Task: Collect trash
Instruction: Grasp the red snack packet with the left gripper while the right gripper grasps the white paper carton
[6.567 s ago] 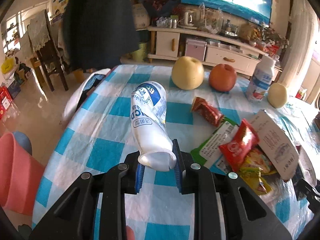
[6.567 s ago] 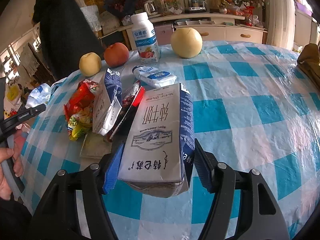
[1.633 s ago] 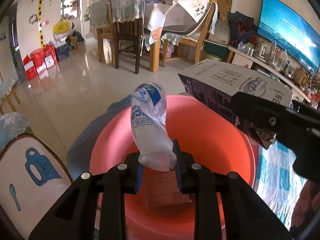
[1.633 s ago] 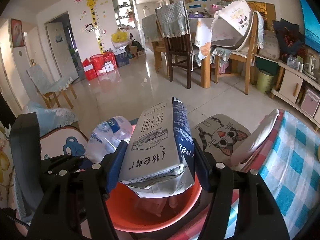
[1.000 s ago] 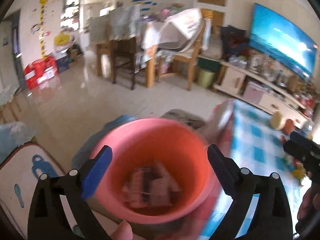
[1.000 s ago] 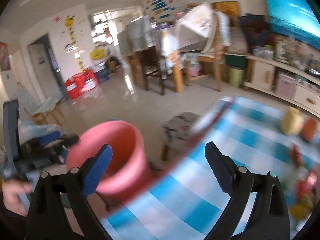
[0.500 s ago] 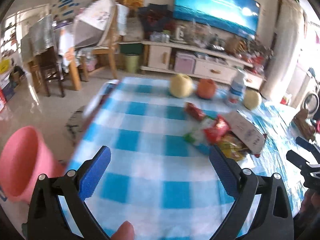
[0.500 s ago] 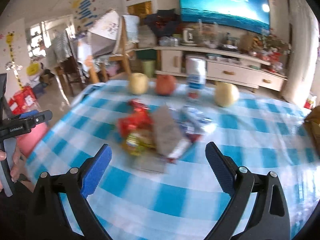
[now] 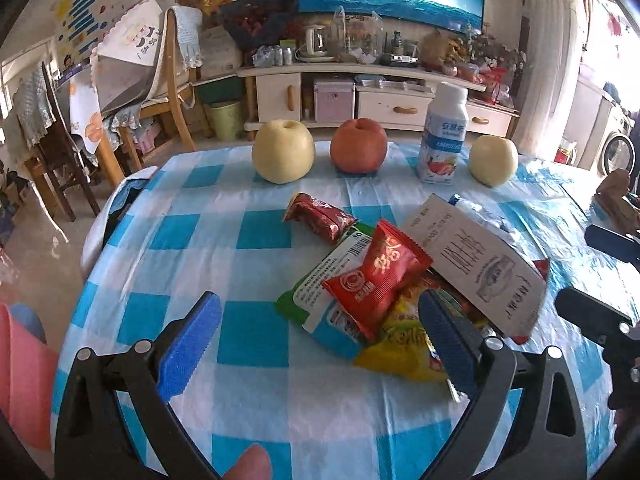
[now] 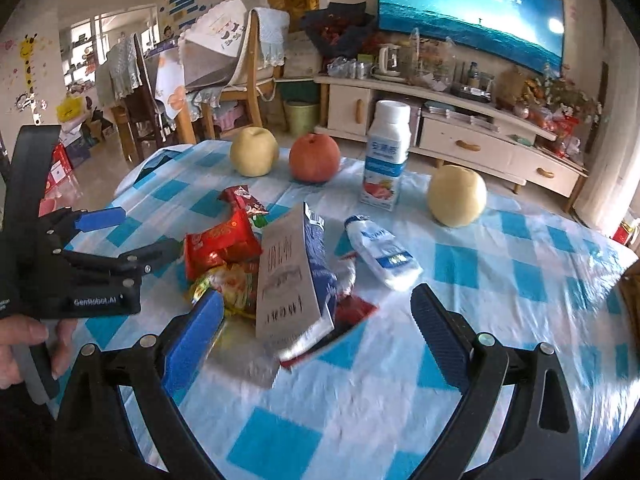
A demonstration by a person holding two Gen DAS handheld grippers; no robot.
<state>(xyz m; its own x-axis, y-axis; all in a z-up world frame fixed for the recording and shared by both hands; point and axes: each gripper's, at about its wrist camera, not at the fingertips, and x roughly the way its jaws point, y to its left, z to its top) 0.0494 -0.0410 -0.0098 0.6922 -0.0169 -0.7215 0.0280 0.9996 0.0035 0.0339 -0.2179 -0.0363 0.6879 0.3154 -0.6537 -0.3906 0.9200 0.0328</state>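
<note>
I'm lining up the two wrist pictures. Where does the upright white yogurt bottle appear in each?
Left wrist: yogurt bottle upper right of centre, at the table's far edge.
Right wrist: yogurt bottle just above centre.
Shared landmark: in both it stands between the red apple and a pale pear.
</note>
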